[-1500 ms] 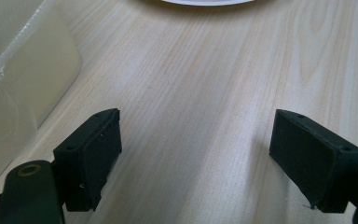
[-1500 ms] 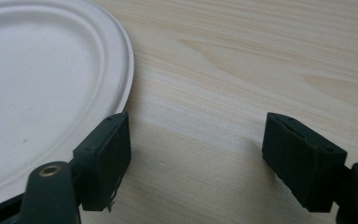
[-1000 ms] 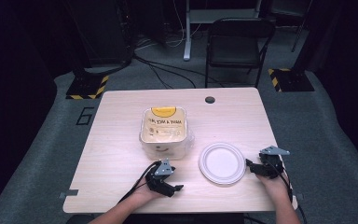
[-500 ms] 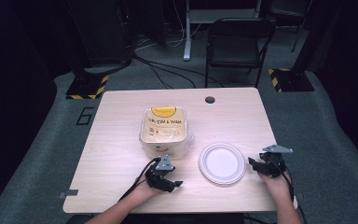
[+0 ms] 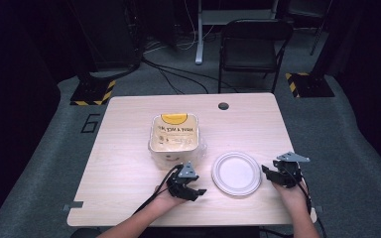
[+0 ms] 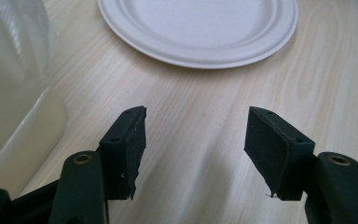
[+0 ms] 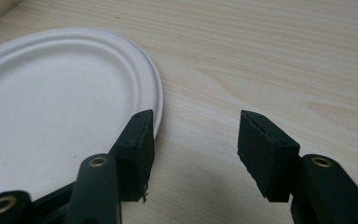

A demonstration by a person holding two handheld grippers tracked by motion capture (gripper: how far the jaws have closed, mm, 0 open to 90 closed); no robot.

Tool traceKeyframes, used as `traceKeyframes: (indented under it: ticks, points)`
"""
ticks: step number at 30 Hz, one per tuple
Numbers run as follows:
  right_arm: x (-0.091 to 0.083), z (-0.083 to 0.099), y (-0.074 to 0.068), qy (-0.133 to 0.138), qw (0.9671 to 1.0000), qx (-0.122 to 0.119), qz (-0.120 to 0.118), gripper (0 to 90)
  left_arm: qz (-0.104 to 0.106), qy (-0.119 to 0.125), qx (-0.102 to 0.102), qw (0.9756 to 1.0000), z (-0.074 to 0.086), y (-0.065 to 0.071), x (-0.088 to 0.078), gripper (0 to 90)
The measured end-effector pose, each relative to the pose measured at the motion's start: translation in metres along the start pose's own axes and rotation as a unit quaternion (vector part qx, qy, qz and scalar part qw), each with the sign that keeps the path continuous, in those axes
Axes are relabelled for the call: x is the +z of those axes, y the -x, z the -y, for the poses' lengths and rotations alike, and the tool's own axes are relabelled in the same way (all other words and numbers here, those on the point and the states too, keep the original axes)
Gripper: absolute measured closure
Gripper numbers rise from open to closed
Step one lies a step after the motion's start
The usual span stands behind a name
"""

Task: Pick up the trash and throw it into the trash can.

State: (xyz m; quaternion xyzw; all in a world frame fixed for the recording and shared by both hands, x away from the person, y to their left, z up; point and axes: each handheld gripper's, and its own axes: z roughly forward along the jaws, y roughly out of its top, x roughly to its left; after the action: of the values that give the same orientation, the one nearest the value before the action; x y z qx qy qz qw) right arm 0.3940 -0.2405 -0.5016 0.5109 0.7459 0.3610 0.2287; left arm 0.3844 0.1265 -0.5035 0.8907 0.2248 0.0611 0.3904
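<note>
**Both tools empty beside the paper plate**

The pale wooden worktop (image 5: 124, 148) carries a clear plastic food container (image 5: 174, 135) with a yellow-printed lid near its middle. Towards the person and to the right of it lies a white paper plate (image 5: 236, 173), flat and bare.

The left tool (image 5: 198, 194) sits just left of the plate and just in front of the container. Its jaws stand apart over bare wood and grip nothing.

The right tool (image 5: 267, 171) is at the plate's right edge. Its jaws have just been closing but are partly open, with only worktop between them. One jaw is just beside the plate's rim.
</note>
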Motion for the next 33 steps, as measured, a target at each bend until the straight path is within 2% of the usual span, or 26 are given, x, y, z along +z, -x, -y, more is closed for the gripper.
traceKeyframes:
  ticks: [3, 4, 8, 19, 27, 33]
  points:
    - [-0.001, -0.001, -0.001, 0.003, 1.0000, -0.001, 0.002, 44.9, 0.005, 0.000, 0.004, 1.0000, -0.007, 0.002, 0.002, 38.0]
    - [-0.002, -0.002, -0.001, 0.008, 0.9999, 0.007, -0.008, 46.3, 0.007, -0.003, 0.010, 0.9999, -0.012, 0.004, 0.003, 37.9]
    - [-0.005, -0.004, -0.002, 0.016, 0.9998, 0.009, -0.011, 48.8, 0.010, -0.007, 0.014, 0.9998, -0.019, 0.006, 0.007, 37.1]
    - [-0.006, -0.009, -0.004, 0.021, 0.9995, 0.008, -0.021, 46.8, 0.008, -0.007, 0.012, 0.9999, -0.035, 0.013, 0.026, 32.0]
    - [-0.003, -0.010, -0.008, 0.017, 0.9995, 0.003, -0.027, 45.2, -0.001, 0.001, 0.006, 1.0000, -0.044, 0.014, 0.038, 28.8]
    - [-0.001, -0.011, -0.009, 0.020, 0.9993, 0.001, -0.032, 44.7, -0.012, 0.000, 0.009, 0.9999, -0.049, 0.011, 0.046, 27.1]
